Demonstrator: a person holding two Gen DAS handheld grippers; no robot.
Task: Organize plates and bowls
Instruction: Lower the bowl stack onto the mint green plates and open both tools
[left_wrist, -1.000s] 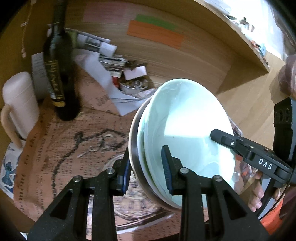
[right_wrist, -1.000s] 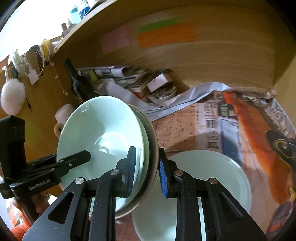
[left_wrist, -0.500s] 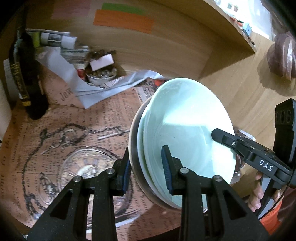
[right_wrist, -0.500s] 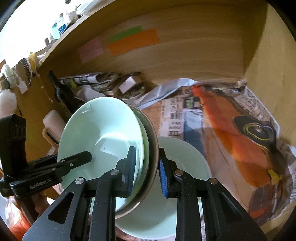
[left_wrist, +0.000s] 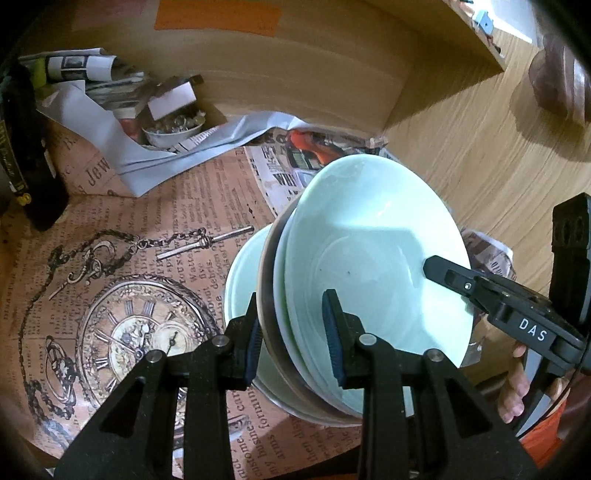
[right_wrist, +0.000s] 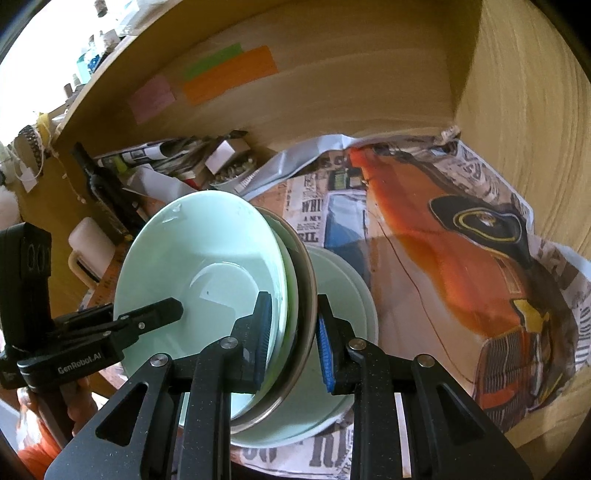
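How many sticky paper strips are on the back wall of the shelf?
3: a pink strip at left, a green strip to its right, and an orange strip just below the green. None look hidden.

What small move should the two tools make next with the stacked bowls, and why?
Probably lower the stack of bowls straight down onto the pale green plate under it: the left tool and right tool clamp opposite rims, and the stack hangs tilted just above the plate.

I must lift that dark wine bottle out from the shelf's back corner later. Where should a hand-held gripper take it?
Grip the wine bottle around its narrow neck, coming from the front: it stands upright against the side wall, with the mug in front of its body.
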